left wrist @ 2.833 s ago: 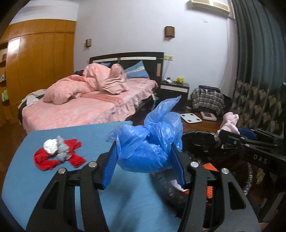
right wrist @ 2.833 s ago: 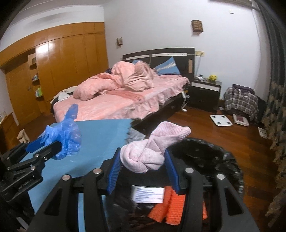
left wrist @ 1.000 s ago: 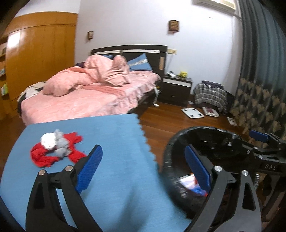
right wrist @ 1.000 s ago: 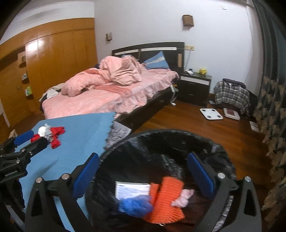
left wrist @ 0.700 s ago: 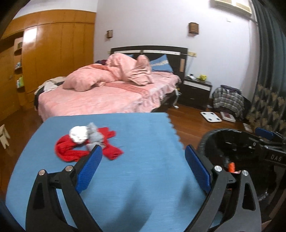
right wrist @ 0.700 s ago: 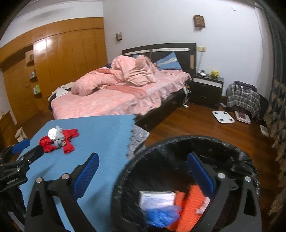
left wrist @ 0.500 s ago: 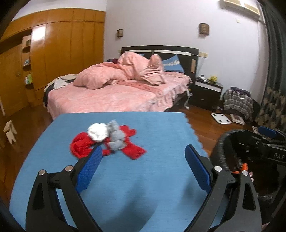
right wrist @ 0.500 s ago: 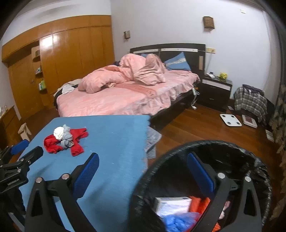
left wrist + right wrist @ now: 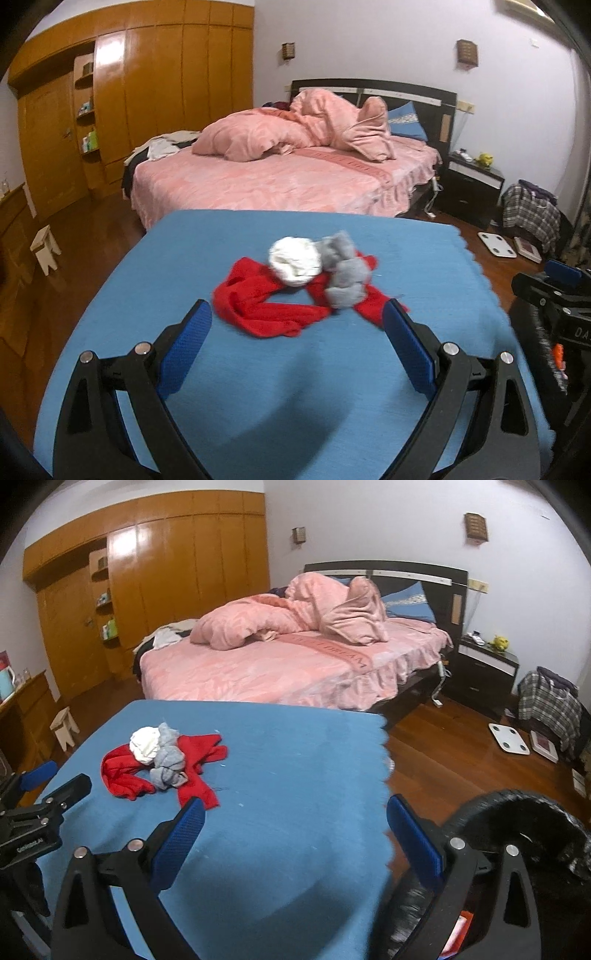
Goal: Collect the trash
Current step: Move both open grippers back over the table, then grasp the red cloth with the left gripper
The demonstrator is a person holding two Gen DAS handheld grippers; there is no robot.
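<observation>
While both grippers hang over the blue mat (image 9: 229, 258), neither one holds anything. The left gripper (image 9: 297, 343) has its jaws spread wide. A small pile of trash lies just past its tips, about in the middle of the mat. At the bottom of the pile is a red cloth (image 9: 266, 299), spread flat. A white wad (image 9: 294, 261) and a grey wad (image 9: 345, 273) sit on top of it, touching each other. The right blue fingertip (image 9: 397, 314) is very close to one end of the red cloth, but I cannot tell if it touches. The left fingertip is a little apart from the cloth.

From the right wrist view, the right gripper (image 9: 295, 825) also has its jaws wide apart. It is over the mat's right edge, the one with the zigzag cut. The pile lies ahead and to the left of its jaws, nearer the mat's left side. The black trash bin (image 9: 517, 805) stands on the floor by the mat's right edge, just beside the right jaw. A pink bed (image 9: 280, 664) stands behind the mat.
</observation>
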